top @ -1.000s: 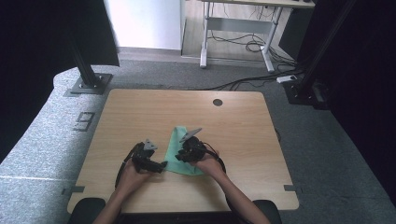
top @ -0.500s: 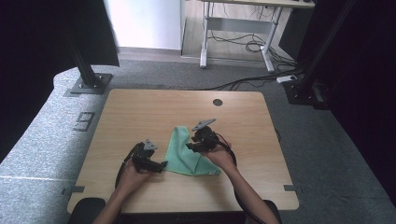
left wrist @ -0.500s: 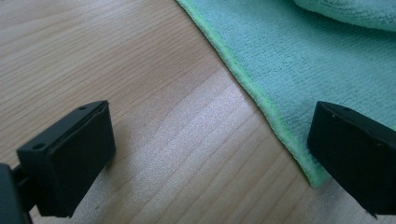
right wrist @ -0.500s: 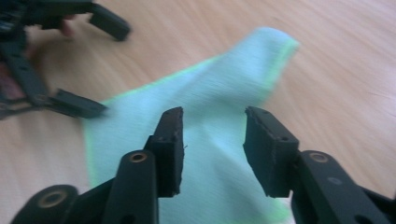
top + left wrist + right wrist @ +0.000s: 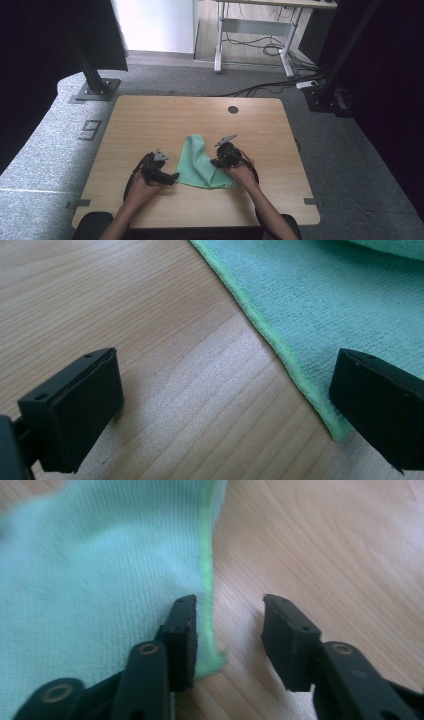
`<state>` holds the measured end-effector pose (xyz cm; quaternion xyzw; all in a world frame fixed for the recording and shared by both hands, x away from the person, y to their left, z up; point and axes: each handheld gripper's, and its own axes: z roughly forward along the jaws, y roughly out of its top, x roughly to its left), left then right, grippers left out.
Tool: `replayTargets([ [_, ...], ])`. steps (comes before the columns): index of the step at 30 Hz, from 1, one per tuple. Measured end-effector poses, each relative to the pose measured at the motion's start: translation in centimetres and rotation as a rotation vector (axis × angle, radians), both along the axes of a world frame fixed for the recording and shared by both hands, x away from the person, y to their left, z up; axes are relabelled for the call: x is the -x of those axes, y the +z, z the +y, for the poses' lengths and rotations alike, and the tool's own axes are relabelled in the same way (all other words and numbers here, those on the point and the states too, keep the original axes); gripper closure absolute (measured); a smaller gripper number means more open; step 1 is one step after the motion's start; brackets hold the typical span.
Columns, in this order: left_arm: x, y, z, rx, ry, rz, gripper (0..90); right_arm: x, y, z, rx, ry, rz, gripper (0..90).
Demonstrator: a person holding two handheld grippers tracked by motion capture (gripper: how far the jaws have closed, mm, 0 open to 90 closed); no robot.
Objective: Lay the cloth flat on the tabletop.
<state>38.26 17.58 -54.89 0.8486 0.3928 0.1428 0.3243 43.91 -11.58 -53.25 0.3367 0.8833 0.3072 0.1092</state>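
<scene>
A green cloth (image 5: 199,161) lies folded flat on the wooden table (image 5: 150,120), near its front middle. My left gripper (image 5: 173,177) rests at the cloth's near left corner. In the left gripper view its jaws (image 5: 225,405) stand wide open on the wood, with the cloth's hemmed edge (image 5: 280,350) running past the right-hand jaw. My right gripper (image 5: 215,163) sits at the cloth's right edge. Its jaws (image 5: 230,635) have just been closing and stand partly open. The cloth's hem (image 5: 206,580) lies between them beside the left-hand pad, unpinched.
A round cable hole (image 5: 233,109) sits near the table's far edge. Black stand bases flank the table at the far left (image 5: 92,90) and far right (image 5: 325,97). A desk frame (image 5: 255,37) and cables lie on the floor behind.
The right gripper has shifted right off the cloth's top to its right edge and come down. The cloth has spread out flatter. The left gripper has stayed put.
</scene>
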Motion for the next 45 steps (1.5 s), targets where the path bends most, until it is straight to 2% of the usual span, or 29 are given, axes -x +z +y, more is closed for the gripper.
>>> replayTargets([
  [3,0.0,0.0,0.0,-0.001,0.000,0.000,0.8,0.1,-0.2,-0.3,-0.027,-0.019,-0.002,63.1],
  [6,0.0,0.0,0.0,-0.001,0.000,0.000,0.8,0.1,-0.1,-0.6,-0.010,-0.021,-0.025,63.2],
  [15,0.0,0.0,0.0,-0.001,0.000,0.000,0.8,-1.2,-0.1,-3.0,0.032,-0.092,-0.054,53.0],
  [18,0.0,0.0,0.0,0.000,0.000,0.000,0.8,-2.2,0.1,-4.3,0.055,-0.148,-0.053,50.8],
  [20,0.0,0.0,0.0,0.000,0.000,0.000,0.8,-2.4,0.1,-4.6,0.059,-0.160,-0.052,50.2],
  [22,0.0,0.0,0.0,0.000,0.000,-0.001,0.8,-3.2,0.3,-5.7,0.094,-0.204,-0.058,49.1],
  [26,0.0,0.0,0.0,0.000,0.000,0.000,0.8,-3.4,0.7,-6.6,0.088,-0.227,-0.065,47.1],
  [29,0.0,0.0,0.0,-0.001,0.004,0.000,0.8,-2.8,1.5,-7.1,0.034,-0.222,-0.070,45.5],
  [34,0.4,0.0,0.0,-0.001,0.023,0.001,0.8,-2.0,1.5,-6.7,0.014,-0.191,-0.063,44.9],
  [35,0.5,0.0,0.0,0.000,0.026,0.002,0.8,-1.7,1.4,-6.5,-0.002,-0.183,-0.051,45.2],
  [42,1.7,0.1,-0.2,-0.009,0.029,0.011,0.8,-0.5,1.3,-5.8,-0.012,-0.147,-0.048,43.4],
  [45,2.5,0.1,-0.4,-0.014,0.029,0.014,0.8,0.4,1.2,-5.5,-0.002,-0.127,-0.045,41.3],
])
